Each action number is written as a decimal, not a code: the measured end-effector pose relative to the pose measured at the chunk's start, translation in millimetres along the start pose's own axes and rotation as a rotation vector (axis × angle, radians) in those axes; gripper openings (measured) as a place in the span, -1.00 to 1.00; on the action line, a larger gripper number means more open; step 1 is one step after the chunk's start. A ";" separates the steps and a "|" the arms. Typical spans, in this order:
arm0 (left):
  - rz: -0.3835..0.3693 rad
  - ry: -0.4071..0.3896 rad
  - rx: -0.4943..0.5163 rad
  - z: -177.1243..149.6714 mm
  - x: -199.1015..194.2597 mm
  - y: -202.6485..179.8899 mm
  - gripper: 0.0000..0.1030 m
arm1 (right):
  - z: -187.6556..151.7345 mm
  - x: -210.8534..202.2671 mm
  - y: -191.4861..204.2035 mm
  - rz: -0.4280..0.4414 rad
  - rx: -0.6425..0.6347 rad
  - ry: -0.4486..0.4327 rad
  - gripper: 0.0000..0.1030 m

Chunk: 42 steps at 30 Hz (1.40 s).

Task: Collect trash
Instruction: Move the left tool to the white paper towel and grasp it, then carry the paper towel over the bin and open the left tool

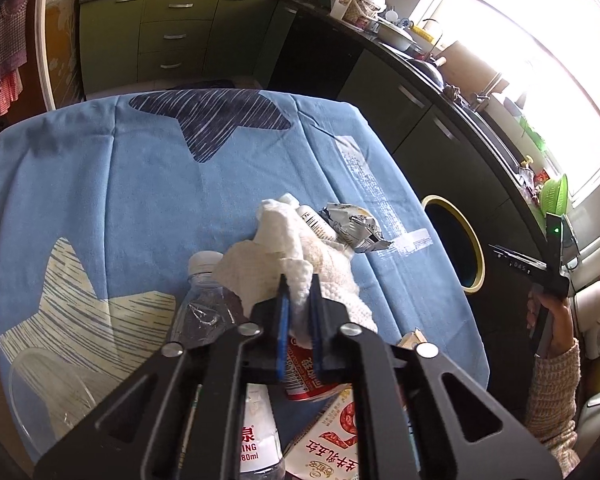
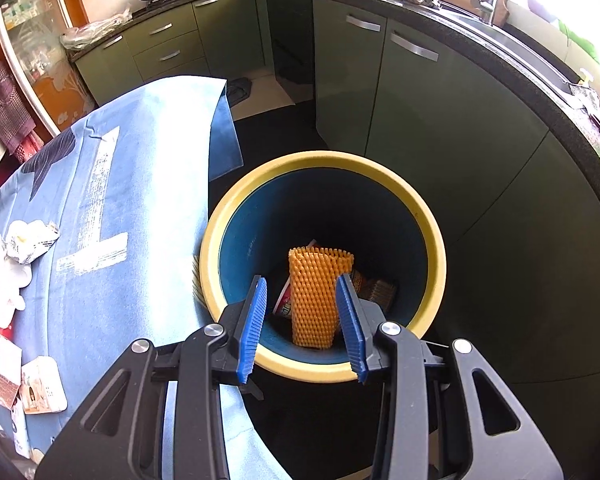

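Left fingers: the left gripper [image 1: 298, 290] is pinched narrow on the white paper towel [image 1: 300, 256] – a wad lying on the trash pile.
Right fingers: the right gripper [image 2: 304, 320] stands wide and holds nothing, above the bin [image 2: 228, 220].
Bin contents: orange foam net [image 2: 314, 300] and wrappers.
Trash left: plastic bottle [image 1: 204, 300], crumpled wrapper [image 1: 352, 228], cartons – on the blue cloth [image 1: 120, 184].
Doing it well: lift the towel straight up so loose folds clear the bottle, then carry it right, over the bin's yellow rim.
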State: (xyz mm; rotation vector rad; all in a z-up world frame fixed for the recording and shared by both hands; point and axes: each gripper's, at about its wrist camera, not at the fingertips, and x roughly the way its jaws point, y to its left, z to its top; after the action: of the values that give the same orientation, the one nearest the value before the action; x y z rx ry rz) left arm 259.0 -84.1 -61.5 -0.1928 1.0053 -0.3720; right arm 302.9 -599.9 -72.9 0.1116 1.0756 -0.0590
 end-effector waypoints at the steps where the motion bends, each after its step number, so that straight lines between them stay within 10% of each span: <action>1: 0.004 -0.013 0.012 0.0 -3.3 -3.1 -0.91 | -0.6 -0.2 -0.3 0.001 0.001 0.000 -0.29; 22: -0.118 -0.148 0.282 24.5 -77.8 -127.3 -0.93 | -52.8 -77.6 -14.5 0.041 0.006 -0.145 -0.17; 33: -0.254 0.000 0.461 42.1 14.1 -279.6 -0.92 | -123.3 -111.5 -63.4 -0.006 0.075 -0.180 -0.13; 42: -0.226 0.085 0.530 53.1 131.4 -377.7 -0.92 | -156.8 -100.3 -115.3 -0.006 0.182 -0.151 -0.10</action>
State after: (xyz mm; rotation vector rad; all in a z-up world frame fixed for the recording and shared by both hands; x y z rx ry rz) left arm 286.0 -483.7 -13.6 0.1926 0.9371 -0.8437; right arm 106.4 -696.2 -65.6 0.2645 0.9183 -0.1685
